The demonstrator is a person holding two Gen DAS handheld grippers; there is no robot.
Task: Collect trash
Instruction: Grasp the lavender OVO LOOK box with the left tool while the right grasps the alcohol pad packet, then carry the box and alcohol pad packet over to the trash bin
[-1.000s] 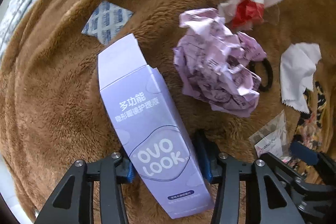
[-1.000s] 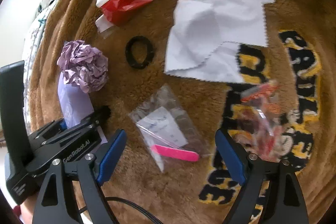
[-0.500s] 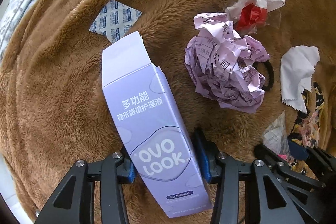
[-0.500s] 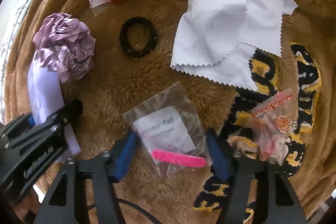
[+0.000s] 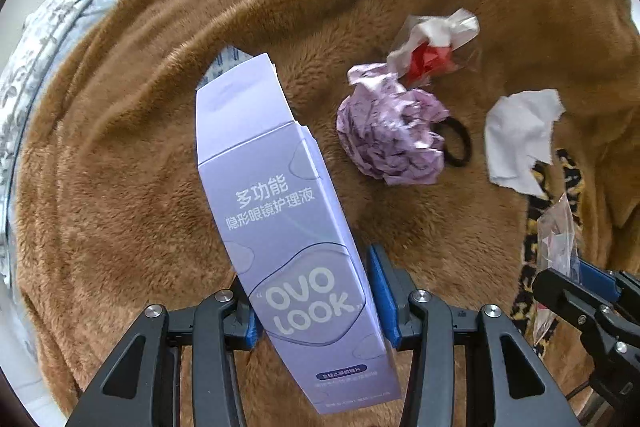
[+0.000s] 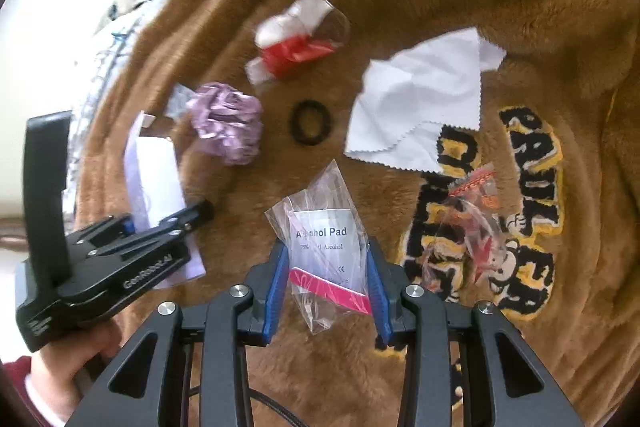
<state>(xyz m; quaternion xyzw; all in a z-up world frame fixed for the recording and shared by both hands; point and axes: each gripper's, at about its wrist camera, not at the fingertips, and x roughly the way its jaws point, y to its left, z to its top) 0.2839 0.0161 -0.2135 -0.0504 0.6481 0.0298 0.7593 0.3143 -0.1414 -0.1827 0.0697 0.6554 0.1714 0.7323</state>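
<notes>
Left gripper (image 5: 316, 295) clenched on a lavender carton (image 5: 296, 239) printed "OVO LOOK", blue pads pressed to both long sides, top flap open and pointing far. Carton raised off a brown plush blanket (image 5: 120, 187), tilted a little leftward at its far end. Right gripper (image 6: 326, 287) clamped on a clear plastic bag (image 6: 320, 227) holding an "Alcohol Pad" sachet and a pink strip, bag standing up between the blue pads.

On the blanket, right of the carton: a crumpled purple paper ball (image 5: 390, 135), touching a black hair tie (image 5: 456, 143) on its right. Just far of the ball, a clear wrapper with red and white scraps (image 5: 432, 47). Farther right, a white zigzag-edged cloth (image 5: 520, 139). From behind the carton's far flap peeks a blue-printed foil sachet (image 5: 230, 61).

Seen from the right wrist: another clear packet with orange-red print (image 6: 472, 223) lying right of the held bag, over black-and-yellow lettering (image 6: 532, 195) stitched on the blanket. Pale patterned bedding (image 5: 44, 39) along the far left edge.
</notes>
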